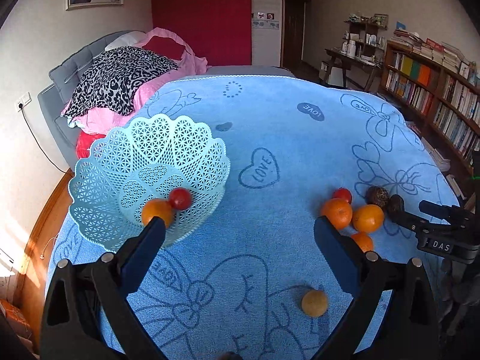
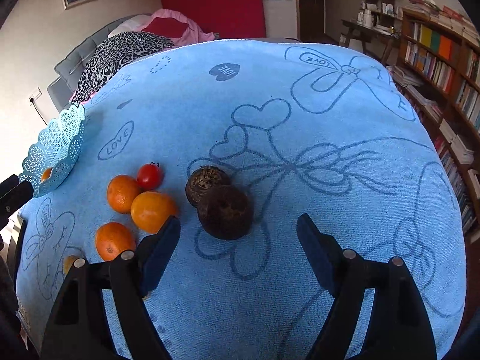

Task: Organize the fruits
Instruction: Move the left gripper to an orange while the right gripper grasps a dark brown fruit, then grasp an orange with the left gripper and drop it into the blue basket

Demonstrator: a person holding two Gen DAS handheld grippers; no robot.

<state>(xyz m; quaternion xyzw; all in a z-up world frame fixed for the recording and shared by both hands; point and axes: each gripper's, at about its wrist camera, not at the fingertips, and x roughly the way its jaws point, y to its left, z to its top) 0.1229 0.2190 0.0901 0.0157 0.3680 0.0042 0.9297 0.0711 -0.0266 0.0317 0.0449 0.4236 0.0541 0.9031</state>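
A light blue lattice basket (image 1: 99, 180) (image 2: 57, 147) sits at the left of the blue towel and holds an orange (image 1: 154, 210) and a red tomato (image 1: 180, 198). Loose on the towel lie three oranges (image 2: 151, 211), a tomato (image 2: 149, 176), two dark brown round fruits (image 2: 225, 216) and a small yellow fruit (image 1: 314, 303). My left gripper (image 1: 240, 228) is open, empty, hovering between basket and fruit pile. Open as well, my right gripper (image 2: 238, 228) has the nearer brown fruit just ahead of its fingertips, untouched.
The blue towel (image 2: 300, 120) covers a bed, with pink and leopard-print bedding (image 1: 120, 81) behind the basket. Bookshelves (image 1: 435, 90) and a desk (image 1: 351, 57) line the right wall. The towel's far and right parts are bare.
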